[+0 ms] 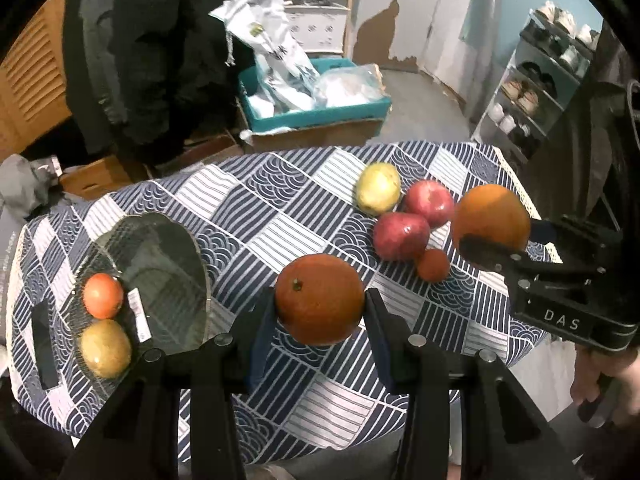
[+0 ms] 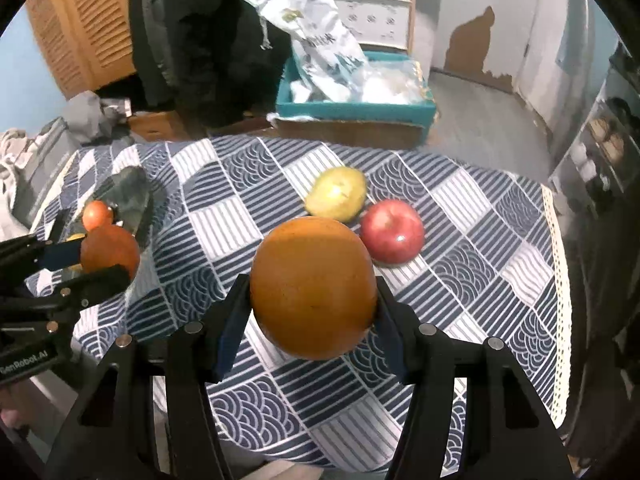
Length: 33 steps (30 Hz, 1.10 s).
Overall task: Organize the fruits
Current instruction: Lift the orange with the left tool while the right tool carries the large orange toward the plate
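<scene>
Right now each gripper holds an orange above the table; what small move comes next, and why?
Probably carry the left gripper with its orange toward the glass plate: two fruits already lie there, with bare glass beside them.

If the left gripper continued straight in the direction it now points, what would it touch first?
Probably the bare tablecloth. The left gripper, shut on a dark orange, points down at open cloth between the glass plate and the fruit cluster with the red apples. Depth is unclear.

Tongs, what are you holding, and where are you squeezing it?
Each tongs holds an orange by its sides: left tongs the darker orange, right tongs the lighter orange.
</scene>
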Available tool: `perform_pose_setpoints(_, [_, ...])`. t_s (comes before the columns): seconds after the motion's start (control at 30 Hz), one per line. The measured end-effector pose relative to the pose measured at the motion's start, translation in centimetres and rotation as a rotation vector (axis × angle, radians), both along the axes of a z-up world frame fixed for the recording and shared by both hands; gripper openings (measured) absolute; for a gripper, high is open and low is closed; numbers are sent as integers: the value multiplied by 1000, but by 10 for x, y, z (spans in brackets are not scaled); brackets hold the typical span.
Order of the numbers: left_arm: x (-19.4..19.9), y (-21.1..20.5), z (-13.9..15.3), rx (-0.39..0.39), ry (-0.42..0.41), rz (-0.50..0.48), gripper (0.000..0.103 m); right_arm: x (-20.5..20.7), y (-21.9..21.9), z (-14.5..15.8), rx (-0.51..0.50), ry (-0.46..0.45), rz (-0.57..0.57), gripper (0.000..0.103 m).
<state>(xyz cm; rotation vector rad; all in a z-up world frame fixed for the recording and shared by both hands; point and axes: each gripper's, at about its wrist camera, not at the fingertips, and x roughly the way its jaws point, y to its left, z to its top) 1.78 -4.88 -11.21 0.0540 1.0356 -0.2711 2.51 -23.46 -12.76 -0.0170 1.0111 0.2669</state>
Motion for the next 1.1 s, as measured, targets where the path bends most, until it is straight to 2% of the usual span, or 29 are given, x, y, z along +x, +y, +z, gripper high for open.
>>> perform_pose_setpoints(0.27, [-8,23,14,-3,-43,36,44,0,28,19,13,-35,46,59])
perform_pose_setpoints(0.6, [-8,60,19,-15,-48,113,44,5,72,31,22,-53,124,59])
perform_pose_setpoints(1.1, [-2,112,1,-14,-13,221,44,26,130,27,47,-36,201,59])
